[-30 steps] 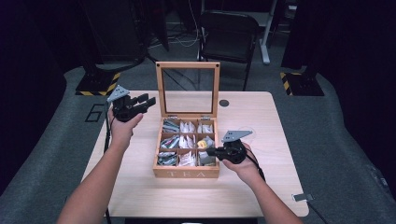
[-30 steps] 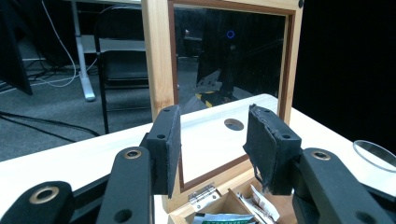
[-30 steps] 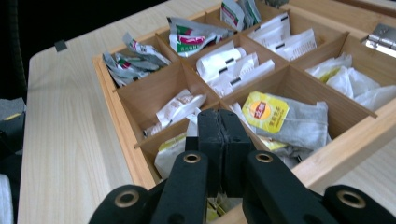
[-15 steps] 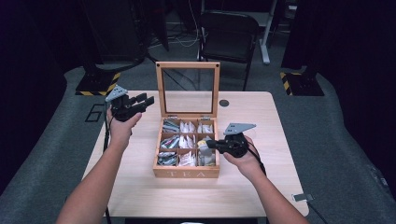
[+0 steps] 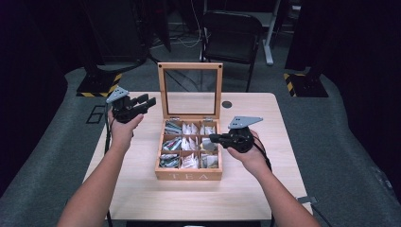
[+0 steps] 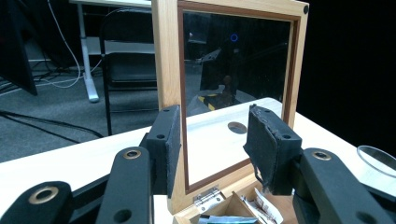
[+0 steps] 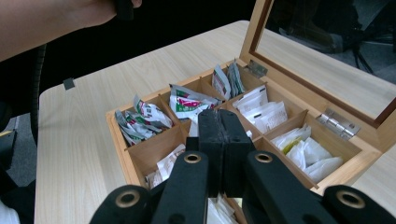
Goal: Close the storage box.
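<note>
High view showed a wooden tea box (image 5: pixel 189 176) at the centre of the table (image 5: pixel 265 189), its long axis running from six to twelve o'clock, the front with the lettering facing six. Its glass lid (image 5: pixel 190 90) stood upright at the twelve o'clock edge, hinged there. Nine compartments held tea bags (image 5: pixel 190 144).

At three o'clock of the box the right gripper (image 5: pixel 213 138) hung over the right column of cells, pointing toward nine o'clock. Right gripper view showed its jaws clenched pad against pad, with nothing seen between them, above the middle cells; whether anything was pinched at the tips could not be told.

At ten o'clock of the box the left gripper (image 5: pixel 150 100) hovered off the table, aimed toward two o'clock at the lid's left post. Left gripper view showed its pads (image 6: pixel 268 144) released, standing apart on either side of the lid's frame without touching it.

A small dark hole (image 5: pixel 227 104) lay in the table at one o'clock of the box. A black chair (image 5: pixel 231 33) stood beyond the table at twelve o'clock.
</note>
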### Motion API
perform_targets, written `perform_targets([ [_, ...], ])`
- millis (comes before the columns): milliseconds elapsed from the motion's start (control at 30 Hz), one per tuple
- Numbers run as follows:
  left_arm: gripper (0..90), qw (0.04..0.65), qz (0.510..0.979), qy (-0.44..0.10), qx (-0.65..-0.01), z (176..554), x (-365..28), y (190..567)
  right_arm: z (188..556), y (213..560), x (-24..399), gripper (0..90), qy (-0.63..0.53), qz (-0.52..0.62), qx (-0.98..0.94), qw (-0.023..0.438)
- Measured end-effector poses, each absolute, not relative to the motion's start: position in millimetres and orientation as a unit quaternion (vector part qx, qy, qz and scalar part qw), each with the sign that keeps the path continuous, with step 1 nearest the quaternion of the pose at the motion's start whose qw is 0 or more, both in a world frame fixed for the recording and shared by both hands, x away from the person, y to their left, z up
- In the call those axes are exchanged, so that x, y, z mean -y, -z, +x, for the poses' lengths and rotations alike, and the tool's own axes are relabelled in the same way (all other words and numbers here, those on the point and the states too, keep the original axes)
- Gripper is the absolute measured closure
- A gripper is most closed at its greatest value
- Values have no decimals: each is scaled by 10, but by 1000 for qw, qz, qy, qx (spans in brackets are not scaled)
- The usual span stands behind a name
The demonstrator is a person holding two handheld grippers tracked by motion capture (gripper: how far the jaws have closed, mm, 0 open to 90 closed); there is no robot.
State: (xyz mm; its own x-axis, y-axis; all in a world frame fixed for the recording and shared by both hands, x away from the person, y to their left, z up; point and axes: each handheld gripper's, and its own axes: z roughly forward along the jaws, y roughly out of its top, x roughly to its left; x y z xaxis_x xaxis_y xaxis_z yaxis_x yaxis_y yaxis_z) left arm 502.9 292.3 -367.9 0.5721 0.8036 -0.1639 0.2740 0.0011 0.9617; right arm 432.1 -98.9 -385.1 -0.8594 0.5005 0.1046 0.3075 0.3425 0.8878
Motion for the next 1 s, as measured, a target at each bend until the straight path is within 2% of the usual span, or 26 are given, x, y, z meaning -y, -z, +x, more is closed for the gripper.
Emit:
perform_targets([
  [500, 550, 581, 668, -231, -403, 5021, -2941, 3668, 4357, 3642, 1083, 896, -531, 258, -801, 102],
  [1000, 549, 582, 668, -231, -403, 5015, -2944, 3656, 4467, 3486, 1451, 896, -527, 291, -786, 142],
])
